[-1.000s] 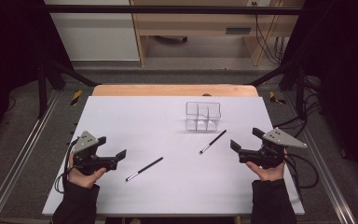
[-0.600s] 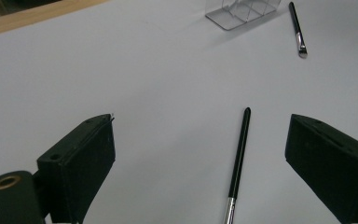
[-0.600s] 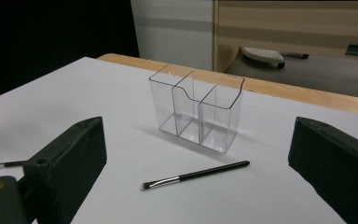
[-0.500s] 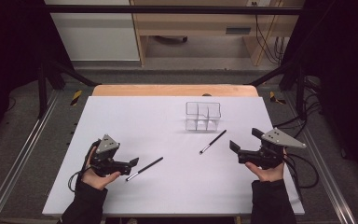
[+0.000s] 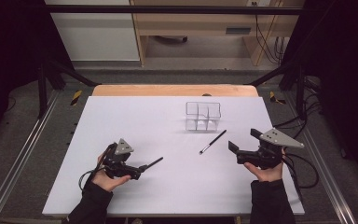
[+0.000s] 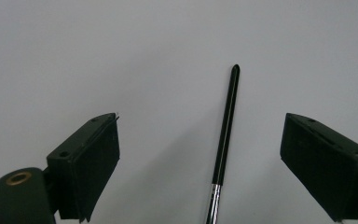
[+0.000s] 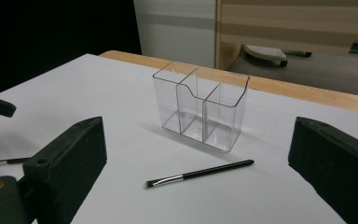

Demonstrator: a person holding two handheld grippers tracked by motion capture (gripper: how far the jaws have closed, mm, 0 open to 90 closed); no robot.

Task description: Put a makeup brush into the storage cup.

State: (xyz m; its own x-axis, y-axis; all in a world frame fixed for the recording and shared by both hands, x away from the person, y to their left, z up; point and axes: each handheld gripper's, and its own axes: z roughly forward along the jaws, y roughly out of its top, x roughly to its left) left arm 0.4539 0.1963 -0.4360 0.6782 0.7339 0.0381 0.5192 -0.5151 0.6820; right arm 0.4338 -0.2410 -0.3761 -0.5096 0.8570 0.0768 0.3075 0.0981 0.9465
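Two makeup brushes are counted on the white table (image 5: 121, 112) in the high view: the left brush (image 5: 151, 164) lies near the left side with its long axis running from near-left to far-right, its handle end pointing far-right, and the right brush (image 5: 213, 141) lies just near of one clear three-compartment organizer (image 5: 203, 115). Two grippers are seen; the left gripper (image 5: 142, 169) has been carried right and down onto the left brush since the earlier frame, while the right gripper (image 5: 235, 148) has kept its place. In the left gripper view, the left brush (image 6: 225, 140) lies between wide-apart jaws, untouched, though they have just been closing slightly. In the right gripper view, the jaws are spread and hold nothing, with the right brush (image 7: 200, 174) lying before the organizer (image 7: 200, 105).
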